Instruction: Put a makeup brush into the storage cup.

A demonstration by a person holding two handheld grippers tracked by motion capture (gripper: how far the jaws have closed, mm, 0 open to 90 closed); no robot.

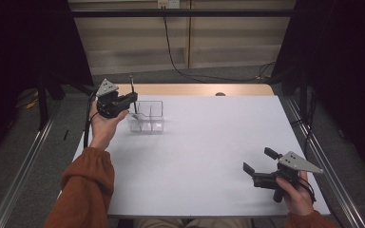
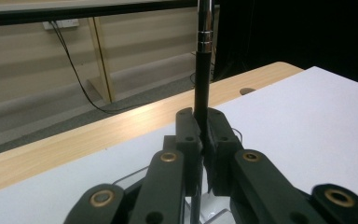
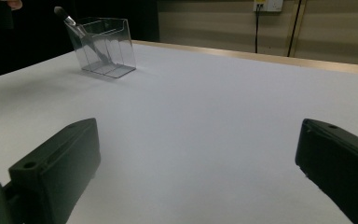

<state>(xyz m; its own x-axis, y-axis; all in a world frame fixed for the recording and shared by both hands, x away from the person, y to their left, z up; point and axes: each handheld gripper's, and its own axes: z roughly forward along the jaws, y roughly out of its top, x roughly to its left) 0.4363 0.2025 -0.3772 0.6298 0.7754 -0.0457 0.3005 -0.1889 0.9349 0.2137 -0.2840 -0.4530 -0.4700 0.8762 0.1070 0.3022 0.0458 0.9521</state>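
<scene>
Your left gripper was clamped on a thin dark brush, jaws pressed together on its black handle just below the silver ferrule band. In the left gripper view the handle ran straight up between the pads and out the top edge. The brush's lower end reached down into the clear plastic organizer, which stood on the white table at the far left, near the wooden strip along the back edge. Which compartment the brush sat in I could not tell; in the right gripper view it leaned toward the box's left side, tip sticking out above the rim. Your left hand held that gripper just beside and above the box's left wall.

Your right gripper was spread wide apart, nothing between the jaws, touching nothing. You held it low over the near right part of the table, well apart from the organizer, jaws pointing across toward it
</scene>
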